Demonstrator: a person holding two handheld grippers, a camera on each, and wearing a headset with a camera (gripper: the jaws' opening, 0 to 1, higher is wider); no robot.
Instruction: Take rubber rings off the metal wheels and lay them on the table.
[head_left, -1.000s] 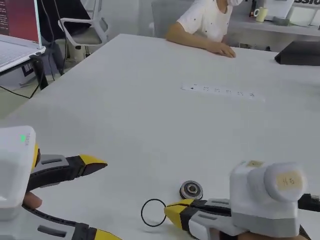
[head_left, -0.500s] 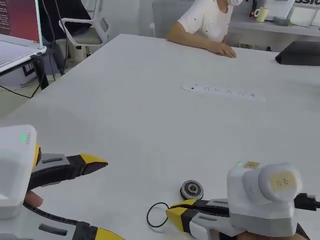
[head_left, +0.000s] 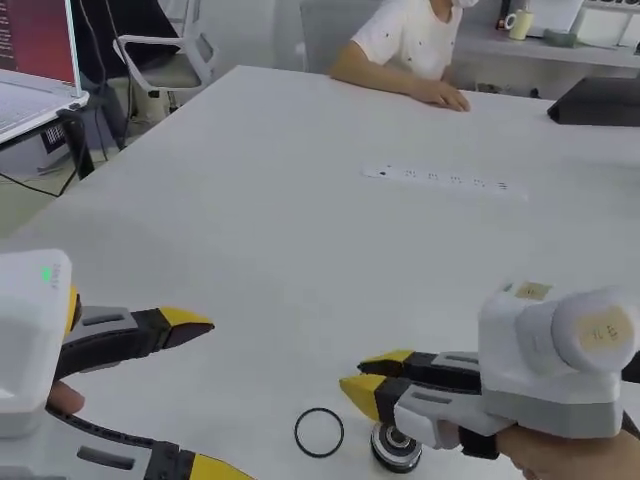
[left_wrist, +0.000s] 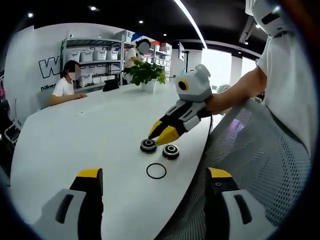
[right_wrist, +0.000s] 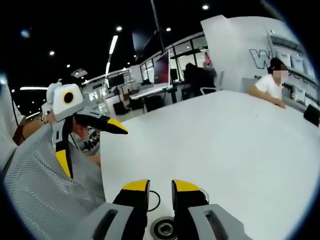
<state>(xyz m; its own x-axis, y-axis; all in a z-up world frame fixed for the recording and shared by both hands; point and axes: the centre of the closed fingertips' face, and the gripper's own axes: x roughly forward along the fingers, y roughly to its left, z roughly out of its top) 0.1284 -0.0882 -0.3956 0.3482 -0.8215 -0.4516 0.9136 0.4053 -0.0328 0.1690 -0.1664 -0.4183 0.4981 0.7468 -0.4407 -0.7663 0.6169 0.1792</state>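
Here the right tool (head_left: 353, 371), narrowly parted, hovers over a metal wheel (head_left: 395, 447); the left tool (head_left: 220, 398) gapes wide.

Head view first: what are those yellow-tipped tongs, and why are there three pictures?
There is no robot here. A person holds a hand tool, a gripper with two fingers, in each hand. The head view comes from a camera in the person's headset. The two round pictures come from cameras riding on the grippers themselves. The left gripper has its fingers wide apart, the right gripper only slightly apart, and neither holds anything. On the white table lies a loose black rubber ring, with a metal wheel next to it and a second wheel by the right gripper's fingers.
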